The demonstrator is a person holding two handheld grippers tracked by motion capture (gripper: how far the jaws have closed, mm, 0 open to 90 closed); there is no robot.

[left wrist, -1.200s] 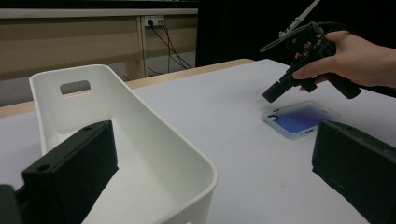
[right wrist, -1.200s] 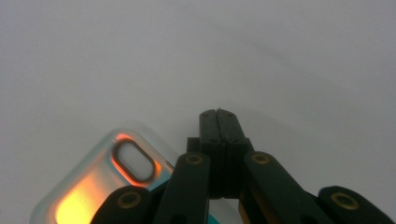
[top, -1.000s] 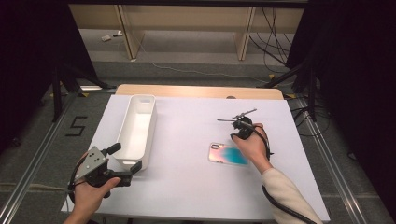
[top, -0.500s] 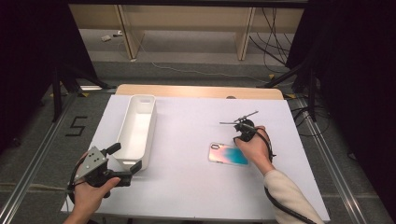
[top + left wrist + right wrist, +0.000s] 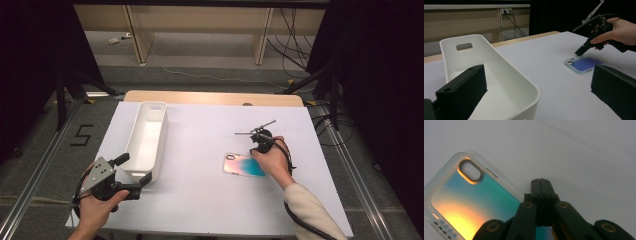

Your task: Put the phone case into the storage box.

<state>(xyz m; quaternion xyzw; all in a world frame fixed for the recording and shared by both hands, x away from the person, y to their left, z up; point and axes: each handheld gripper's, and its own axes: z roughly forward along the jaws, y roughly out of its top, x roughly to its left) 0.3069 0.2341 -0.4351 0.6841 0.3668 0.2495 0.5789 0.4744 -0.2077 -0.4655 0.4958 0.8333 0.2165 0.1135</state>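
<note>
Almost nothing has changed over the last second: both hands sit where they were, and the iridescent teal-to-orange phone case with the translucent white rim (image 5: 244,164) lies at the same spot on the white-covered counter (image 5: 210,200), right of centre. The right hand-held gripper (image 5: 256,150) looks a touch closer over the case's far edge than a second ago, but the shift is slight. Reading: the work is stalled at the approach, and no grasp on the case has begun.

Right hand-held gripper: its jaws are fully closed on each other, tips pressed together, nothing between them. In the right gripper view the closed tip (image 5: 541,185) sits just past the case's long edge (image 5: 469,202), over bare counter; whether it touches the rim or the surface cannot be told. The left gripper view shows the same tip angled down at the case's far corner (image 5: 585,63). The jaws would have to part before the case could be picked up.

Left hand-held gripper (image 5: 134,172): jaws wide apart, holding nothing, parked at the near end of the long white plastic bin with the handle cut-out (image 5: 146,137). The bin's near rim lies between the jaws in the left gripper view (image 5: 524,85), not gripped.
</note>
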